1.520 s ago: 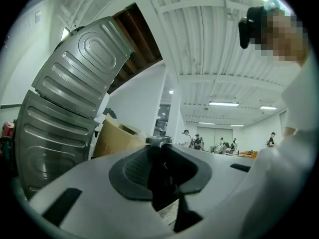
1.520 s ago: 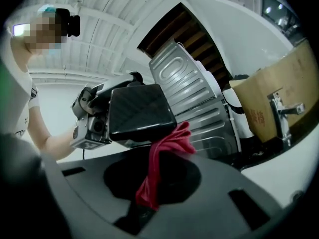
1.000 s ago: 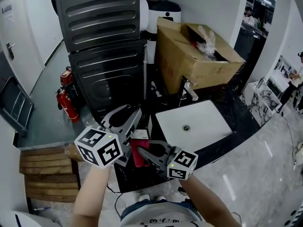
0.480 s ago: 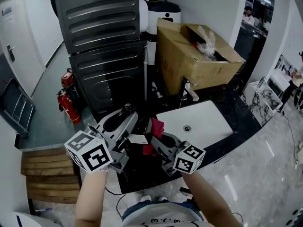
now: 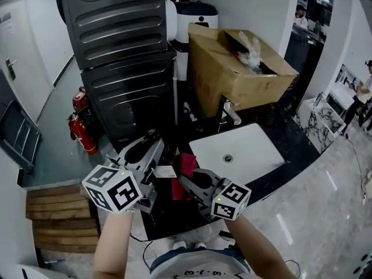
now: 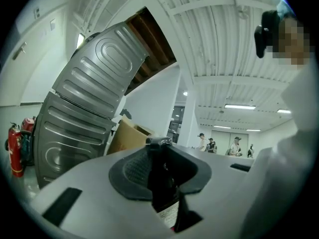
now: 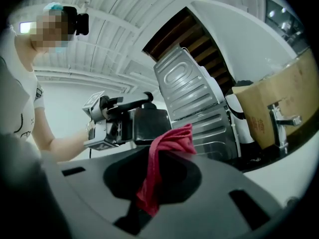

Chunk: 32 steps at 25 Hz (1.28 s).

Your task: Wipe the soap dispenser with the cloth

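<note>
My left gripper (image 5: 152, 156) is shut on a dark soap dispenser (image 5: 165, 171) with a white label, held level over the dark counter. In the left gripper view the bottle (image 6: 163, 188) fills the gap between the pads, its pump top above them. My right gripper (image 5: 187, 179) is shut on a red cloth (image 5: 185, 163), right beside the dispenser on its right. The right gripper view shows the cloth (image 7: 167, 148) hanging from the jaws, with the dispenser (image 7: 149, 126) just behind it. Whether cloth and bottle touch I cannot tell.
A white sink basin (image 5: 238, 150) with a faucet (image 5: 231, 112) lies to the right in the dark counter (image 5: 285, 156). Behind it stands an open cardboard box (image 5: 232, 68). A grey ribbed machine (image 5: 122, 57) rises at the back left, with fire extinguishers (image 5: 78, 127) and wooden steps (image 5: 52, 214) below.
The right gripper has carried the red cloth up from below the dispenser to its right side. The left gripper has kept hold of the dispenser and barely shifted.
</note>
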Each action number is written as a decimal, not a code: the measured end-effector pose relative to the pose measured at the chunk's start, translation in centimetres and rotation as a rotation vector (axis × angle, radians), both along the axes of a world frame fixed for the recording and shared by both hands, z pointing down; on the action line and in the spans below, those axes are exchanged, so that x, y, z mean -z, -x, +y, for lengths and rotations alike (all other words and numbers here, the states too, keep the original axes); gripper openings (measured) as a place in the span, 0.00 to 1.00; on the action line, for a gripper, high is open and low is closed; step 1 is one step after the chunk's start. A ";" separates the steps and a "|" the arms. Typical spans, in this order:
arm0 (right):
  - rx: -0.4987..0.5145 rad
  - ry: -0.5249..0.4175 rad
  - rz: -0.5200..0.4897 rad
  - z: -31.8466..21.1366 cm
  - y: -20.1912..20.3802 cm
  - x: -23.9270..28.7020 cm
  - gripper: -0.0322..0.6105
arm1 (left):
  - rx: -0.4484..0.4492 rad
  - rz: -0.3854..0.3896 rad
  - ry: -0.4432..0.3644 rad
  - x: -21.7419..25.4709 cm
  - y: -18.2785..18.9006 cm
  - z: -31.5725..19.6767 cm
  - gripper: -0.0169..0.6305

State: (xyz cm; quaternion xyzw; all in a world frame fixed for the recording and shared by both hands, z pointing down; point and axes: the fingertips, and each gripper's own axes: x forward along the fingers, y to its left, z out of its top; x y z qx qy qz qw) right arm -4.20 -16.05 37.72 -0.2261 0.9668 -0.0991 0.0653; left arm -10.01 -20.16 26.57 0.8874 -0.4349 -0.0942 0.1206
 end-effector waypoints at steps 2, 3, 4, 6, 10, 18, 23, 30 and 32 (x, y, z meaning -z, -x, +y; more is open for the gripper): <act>0.025 -0.004 0.013 0.7 0.5 -0.2 0.13 | 0.043 -0.012 -0.001 -0.5 0.3 -0.5 0.17; 0.035 -0.002 0.012 1.0 0.6 -0.3 0.13 | 0.062 -0.007 0.002 -0.7 0.5 -0.8 0.17; 0.044 0.001 0.007 1.2 0.7 -0.4 0.13 | 0.077 0.001 0.006 -0.9 0.6 -1.1 0.17; 0.062 0.005 0.004 1.7 0.8 -0.5 0.13 | 0.100 0.015 0.015 -1.4 0.9 -1.5 0.17; 0.095 -0.007 0.041 2.5 1.4 -1.0 0.13 | 0.121 -0.005 0.019 -2.4 0.9 -1.7 0.17; 0.059 0.009 0.089 2.4 -0.4 -1.8 0.13 | 0.137 -0.190 -0.101 -3.9 0.1 -1.1 0.17; -0.001 -0.033 -0.006 0.7 -2.1 2.0 0.13 | 0.127 -0.375 -0.101 -7.4 -1.1 -1.0 0.17; 0.019 -0.124 0.019 0.3 -0.8 6.1 0.13 | 0.065 -0.659 -0.128 -13.1 -4.4 1.0 0.17; 0.043 -0.136 0.132 0.4 0.5 4.6 0.13 | 0.037 -0.695 -0.134 -14.1 -5.3 1.6 0.17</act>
